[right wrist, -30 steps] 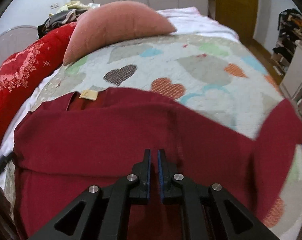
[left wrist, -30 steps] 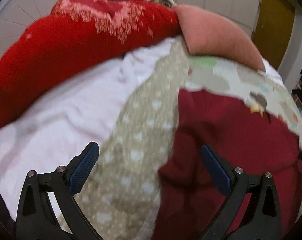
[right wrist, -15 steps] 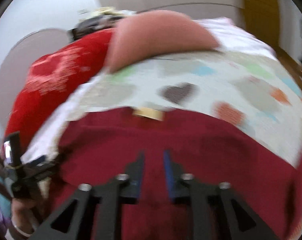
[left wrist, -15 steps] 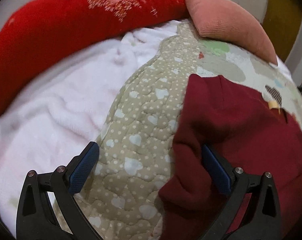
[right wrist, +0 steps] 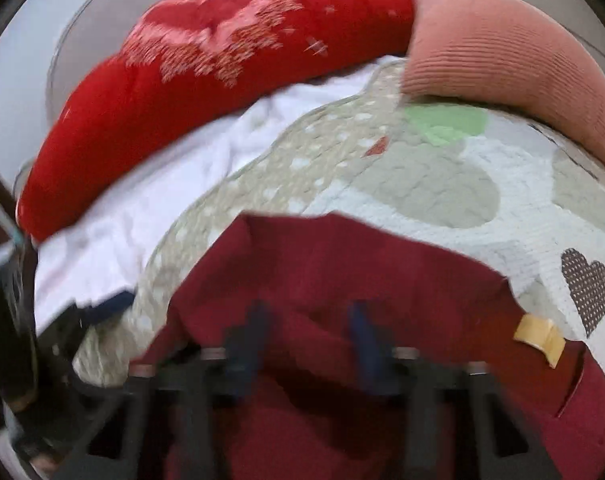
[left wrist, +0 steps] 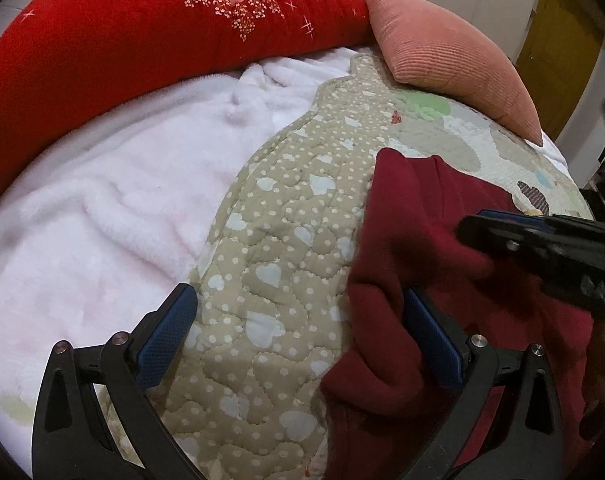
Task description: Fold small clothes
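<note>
left gripper (left wrist: 298, 334) spread wide over the quilt (left wrist: 270, 240) – one pad touching the maroon garment (left wrist: 402, 216); right gripper (right wrist: 308, 340) blurred, seemingly parted above it.

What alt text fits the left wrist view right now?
Open left gripper straddles the bunched edge of a dark red garment on a heart-print quilt. The right gripper reaches in from the right; white blanket lies left.
</note>
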Demonstrator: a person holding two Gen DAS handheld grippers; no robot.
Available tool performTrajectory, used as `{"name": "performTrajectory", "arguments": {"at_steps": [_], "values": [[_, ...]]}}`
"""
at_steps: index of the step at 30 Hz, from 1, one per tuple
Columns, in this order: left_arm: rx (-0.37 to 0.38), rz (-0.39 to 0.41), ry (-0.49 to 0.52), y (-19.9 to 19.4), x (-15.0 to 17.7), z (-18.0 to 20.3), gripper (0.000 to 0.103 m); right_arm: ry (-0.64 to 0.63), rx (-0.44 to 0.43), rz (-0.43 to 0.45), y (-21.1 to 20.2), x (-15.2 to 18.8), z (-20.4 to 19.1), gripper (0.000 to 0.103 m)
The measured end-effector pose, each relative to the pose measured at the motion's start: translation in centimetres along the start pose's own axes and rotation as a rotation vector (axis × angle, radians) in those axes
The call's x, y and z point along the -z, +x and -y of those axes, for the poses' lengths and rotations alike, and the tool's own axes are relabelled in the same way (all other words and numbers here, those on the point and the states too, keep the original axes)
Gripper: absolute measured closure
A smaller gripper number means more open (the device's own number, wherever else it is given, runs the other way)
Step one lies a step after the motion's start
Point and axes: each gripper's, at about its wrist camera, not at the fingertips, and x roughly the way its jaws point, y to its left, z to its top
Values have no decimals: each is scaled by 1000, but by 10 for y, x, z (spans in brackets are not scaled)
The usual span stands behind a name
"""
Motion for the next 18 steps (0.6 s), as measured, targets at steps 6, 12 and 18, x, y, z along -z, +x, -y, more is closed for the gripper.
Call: {"name": "performTrajectory", "arguments": {"at_steps": [6, 12, 18], "values": [[-13, 0, -6, 5, -3, 1, 0, -53, 191, 97, -11, 4, -4, 92], [-28, -7, 6, 7, -4, 3, 0, 116, 199, 105, -29, 22, 18, 92], [-76, 7, 41, -2, -4, 10, 0, 210, 276, 60, -50, 91, 41, 39]]}}
